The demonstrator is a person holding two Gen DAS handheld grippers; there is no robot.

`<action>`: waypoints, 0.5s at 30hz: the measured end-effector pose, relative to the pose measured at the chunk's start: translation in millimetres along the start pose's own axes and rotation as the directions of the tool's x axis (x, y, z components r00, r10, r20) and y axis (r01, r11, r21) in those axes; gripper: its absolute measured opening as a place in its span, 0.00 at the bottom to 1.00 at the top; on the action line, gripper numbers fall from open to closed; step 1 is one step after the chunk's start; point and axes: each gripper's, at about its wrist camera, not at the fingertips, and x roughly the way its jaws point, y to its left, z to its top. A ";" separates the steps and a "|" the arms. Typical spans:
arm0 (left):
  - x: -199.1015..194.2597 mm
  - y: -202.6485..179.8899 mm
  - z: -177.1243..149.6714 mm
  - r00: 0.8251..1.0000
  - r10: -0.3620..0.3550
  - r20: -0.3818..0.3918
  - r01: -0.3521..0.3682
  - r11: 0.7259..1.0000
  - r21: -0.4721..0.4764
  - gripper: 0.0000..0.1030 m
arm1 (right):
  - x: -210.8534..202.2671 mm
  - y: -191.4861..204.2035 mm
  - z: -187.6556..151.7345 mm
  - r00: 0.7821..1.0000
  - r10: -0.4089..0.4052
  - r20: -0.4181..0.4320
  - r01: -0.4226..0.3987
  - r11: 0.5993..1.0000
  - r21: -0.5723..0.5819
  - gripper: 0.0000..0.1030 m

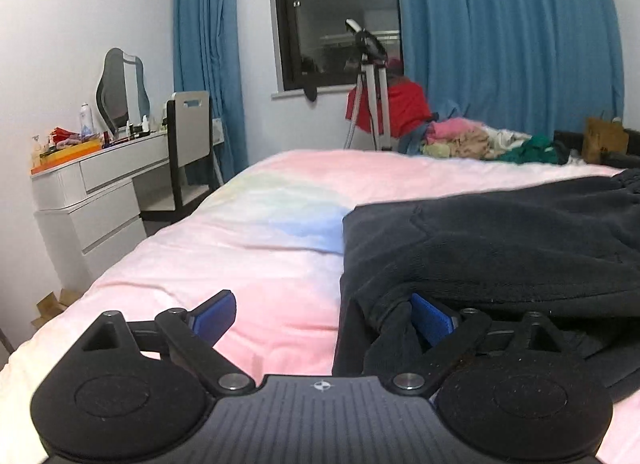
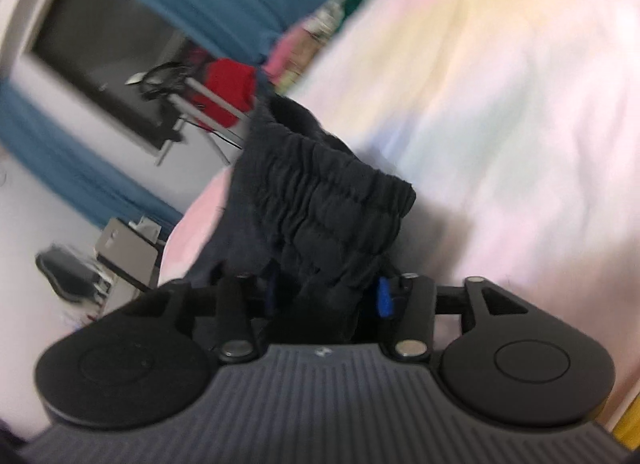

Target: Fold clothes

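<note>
A black fleece garment [image 1: 500, 248] lies on the pink pastel bed cover [image 1: 256, 248], to the right in the left wrist view. My left gripper [image 1: 324, 316] is open and low over the bed at the garment's near left edge; its right blue pad [image 1: 432, 318] sits under a fold of the cloth, its left pad on bare cover. My right gripper [image 2: 326, 292] is shut on the garment's gathered elastic waistband [image 2: 332, 207] and holds it lifted above the bed. The right wrist view is tilted and blurred.
A pile of mixed clothes [image 1: 480, 141] lies at the far end of the bed. A tripod [image 1: 374, 103] with red cloth stands by the window. A white dresser [image 1: 92, 199] with a mirror and a chair [image 1: 190, 143] stand left of the bed.
</note>
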 end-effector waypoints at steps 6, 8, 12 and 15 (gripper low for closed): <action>11.7 14.3 3.7 0.994 -0.071 -0.085 0.062 0.993 -0.103 0.93 | 17.5 -8.0 -6.1 0.998 0.011 -0.065 -0.010 1.000 0.017 0.87; 12.2 19.2 2.3 0.989 -0.099 -0.111 0.083 0.986 -0.142 0.93 | 27.2 -11.5 -10.5 0.992 0.052 -0.113 -0.048 0.998 0.031 0.95; 8.9 35.5 7.3 0.973 -0.178 -0.145 0.141 0.961 -0.236 0.91 | 45.2 -0.4 -18.1 0.990 0.037 -0.139 -0.051 0.994 -0.097 1.00; -1.0 61.5 10.9 0.951 -0.293 -0.094 0.232 0.883 -0.407 0.91 | 46.8 1.4 -21.3 0.992 0.024 -0.124 -0.039 0.992 -0.124 1.00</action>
